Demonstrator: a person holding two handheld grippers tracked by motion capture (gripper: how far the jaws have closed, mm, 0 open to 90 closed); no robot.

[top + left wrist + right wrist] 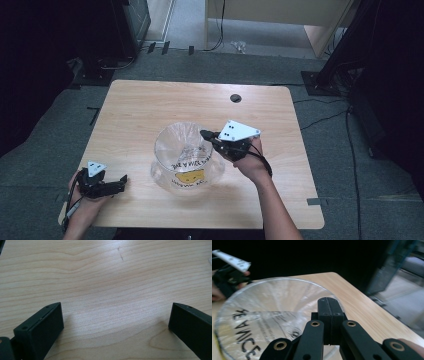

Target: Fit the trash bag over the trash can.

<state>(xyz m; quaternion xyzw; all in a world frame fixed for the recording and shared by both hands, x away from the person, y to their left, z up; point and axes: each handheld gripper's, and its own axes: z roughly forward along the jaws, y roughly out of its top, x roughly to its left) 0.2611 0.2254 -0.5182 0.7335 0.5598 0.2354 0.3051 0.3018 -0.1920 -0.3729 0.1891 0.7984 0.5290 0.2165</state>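
Left gripper (121,179): at the near left corner of the table (150,100), held low in the person's left hand (85,200), pointing right toward the bag. Its jaws stand wide apart with nothing between them; in the left gripper view (115,320) bare wood grain shows between the two black jaws.

Right gripper (204,133): held in the person's right hand (252,162), raised above the table just right of centre, its tip pointing left. Its jaws are pressed together; in the right gripper view (329,302) the two black jaws meet flat at the rim of the bag. Whether a fold of film is pinched between them cannot be told.

Clear plastic bag (187,155): at the middle of the table, standing open like a bowl with its round mouth upward. Black lettering and a yellow patch show on its near side. The right gripper's tip sits at its right upper rim; in the right gripper view the bag (262,315) spreads out to the left of the jaws.

Table hole (235,98): a small dark round opening near the far edge, well apart from the bag.

Floor (225,65): grey carpet beyond the table, with cables trailing.
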